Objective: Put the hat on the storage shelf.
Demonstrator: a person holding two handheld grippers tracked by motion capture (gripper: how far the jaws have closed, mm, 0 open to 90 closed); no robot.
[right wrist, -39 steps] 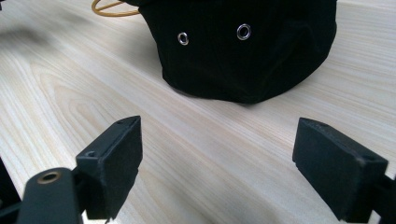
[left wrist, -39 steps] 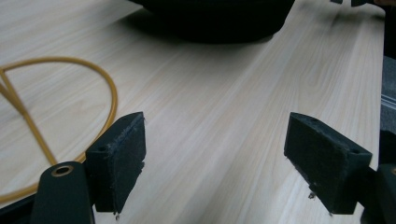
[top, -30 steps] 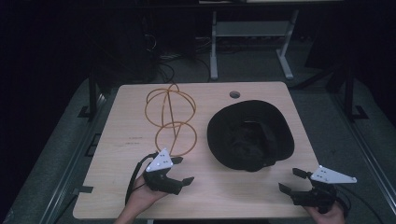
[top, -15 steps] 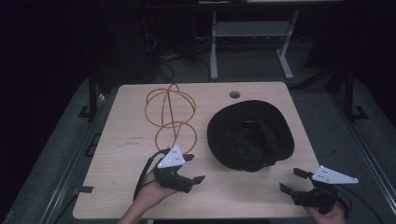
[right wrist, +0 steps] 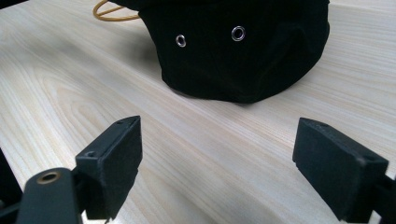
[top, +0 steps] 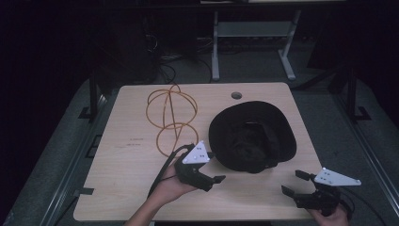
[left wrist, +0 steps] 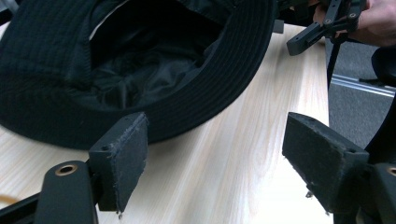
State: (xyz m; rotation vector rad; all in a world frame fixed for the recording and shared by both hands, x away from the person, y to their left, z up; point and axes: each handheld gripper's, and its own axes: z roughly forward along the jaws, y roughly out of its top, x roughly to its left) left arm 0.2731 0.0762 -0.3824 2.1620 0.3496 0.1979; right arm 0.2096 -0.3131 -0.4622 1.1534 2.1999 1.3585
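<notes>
While right gripper (top: 295, 184) stays put, left gripper (top: 212, 167), jaws wide, has neared hat (top: 251, 136).

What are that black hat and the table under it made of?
Hat: looks like soft woven cloth, matte, with a stitched brim, a shinier lining inside, and small metal eyelets. Table: pale wood or a wood-look laminate, smooth, with printed-looking grain; I can't tell which.

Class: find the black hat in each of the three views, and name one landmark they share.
High view: black hat right of centre on the table, opening up.
Left gripper view: upper left, brim nearest.
Right gripper view: top centre, two eyelets showing.
Shared landmark: pale wooden table.
</notes>
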